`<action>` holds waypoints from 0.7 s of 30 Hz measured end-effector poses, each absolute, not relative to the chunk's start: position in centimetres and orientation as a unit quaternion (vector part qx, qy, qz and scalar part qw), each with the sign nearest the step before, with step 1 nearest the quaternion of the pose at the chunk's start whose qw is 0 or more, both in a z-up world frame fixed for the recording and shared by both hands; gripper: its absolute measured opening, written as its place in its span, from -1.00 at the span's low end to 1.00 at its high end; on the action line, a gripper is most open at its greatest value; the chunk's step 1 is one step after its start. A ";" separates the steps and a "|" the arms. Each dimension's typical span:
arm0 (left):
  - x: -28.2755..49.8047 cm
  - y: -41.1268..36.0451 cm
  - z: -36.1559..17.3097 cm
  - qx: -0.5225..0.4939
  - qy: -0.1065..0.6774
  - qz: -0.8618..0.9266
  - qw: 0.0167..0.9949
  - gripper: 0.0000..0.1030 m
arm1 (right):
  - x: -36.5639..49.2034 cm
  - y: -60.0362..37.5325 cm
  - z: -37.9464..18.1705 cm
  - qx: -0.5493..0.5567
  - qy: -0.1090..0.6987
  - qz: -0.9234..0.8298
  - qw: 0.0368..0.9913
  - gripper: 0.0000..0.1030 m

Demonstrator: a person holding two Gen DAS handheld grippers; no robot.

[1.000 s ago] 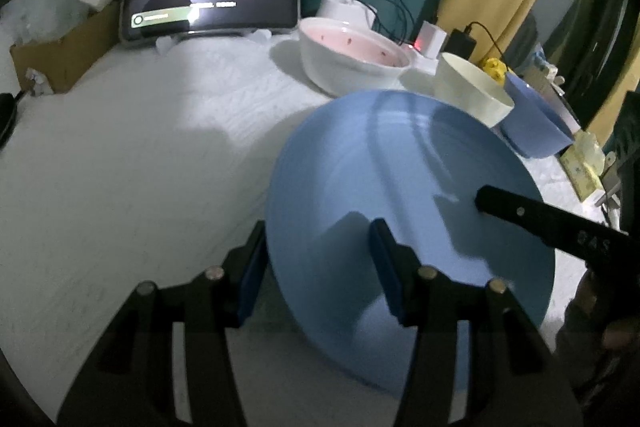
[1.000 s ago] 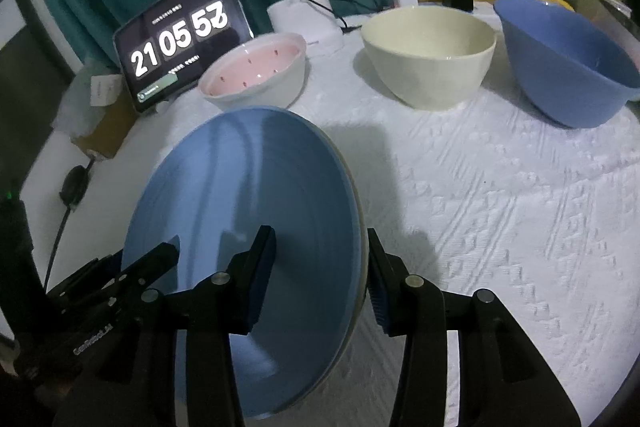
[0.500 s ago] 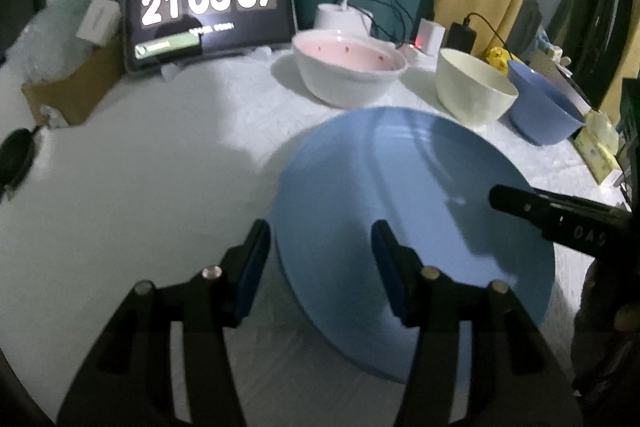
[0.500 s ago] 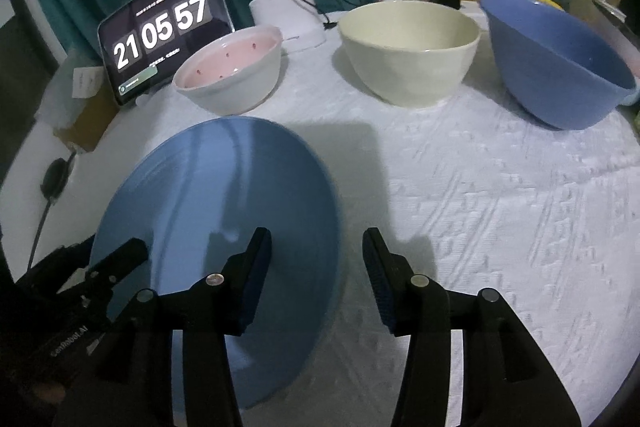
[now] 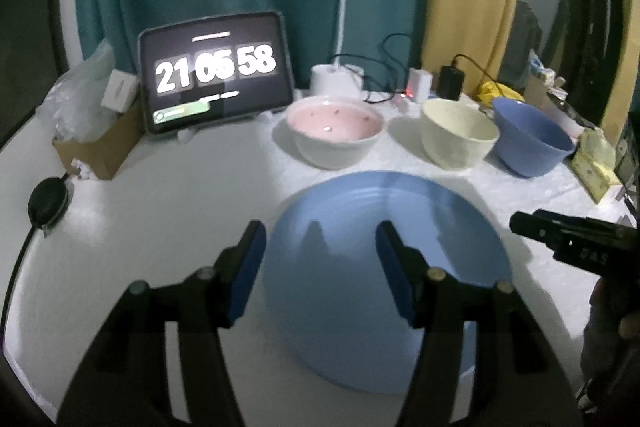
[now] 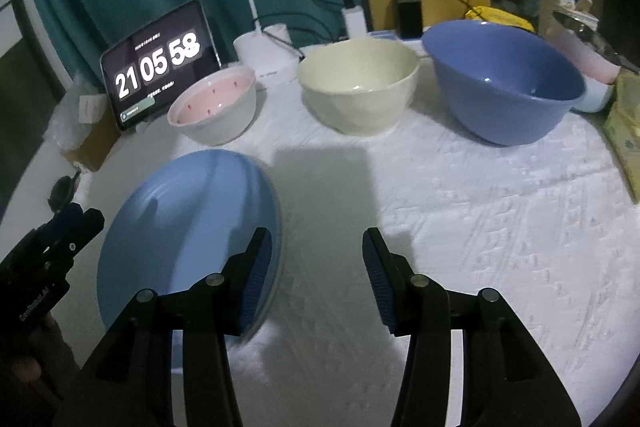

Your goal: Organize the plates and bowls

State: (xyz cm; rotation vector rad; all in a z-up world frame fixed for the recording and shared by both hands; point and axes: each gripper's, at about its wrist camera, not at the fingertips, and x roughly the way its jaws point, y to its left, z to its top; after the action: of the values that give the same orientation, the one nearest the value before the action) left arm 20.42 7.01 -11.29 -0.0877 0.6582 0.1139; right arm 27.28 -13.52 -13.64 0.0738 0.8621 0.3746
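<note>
Just let go of the blue plate [image 5: 384,267]. Left gripper [image 5: 320,267] wide open now, plate flat on the table under its tips. Right gripper [image 6: 314,275] wide open too, pulled off to the side, plate by its left finger. Bowls next, probably.

A plate [image 5: 384,267] lies flat on the surface [image 6: 480,211], nearest the cameras. Behind it three bowls stand in a row: the smallest [image 6: 214,107] left, another [image 6: 358,85] in the middle, the largest [image 6: 504,79] right. A tablet [image 5: 216,73] stands behind the leftmost bowl, a lamp base [image 5: 332,79] to its right.
</note>
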 end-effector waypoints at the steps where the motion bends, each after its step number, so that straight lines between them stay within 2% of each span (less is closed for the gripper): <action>1: 20.4 6.5 -11.1 -0.041 0.322 0.052 0.944 0.15 | 27.2 -13.9 -13.5 0.037 0.413 0.179 0.892 -0.03; 21: 21.4 -1.1 -8.7 -0.012 0.308 -0.012 0.951 0.16 | 26.1 -21.2 -12.0 0.068 0.378 0.150 0.911 -0.03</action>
State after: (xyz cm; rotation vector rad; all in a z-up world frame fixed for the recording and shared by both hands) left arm 21.44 -1.10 -8.65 -0.0248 0.6260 -0.0236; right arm 26.09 -21.18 -11.99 0.1397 0.7792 0.3095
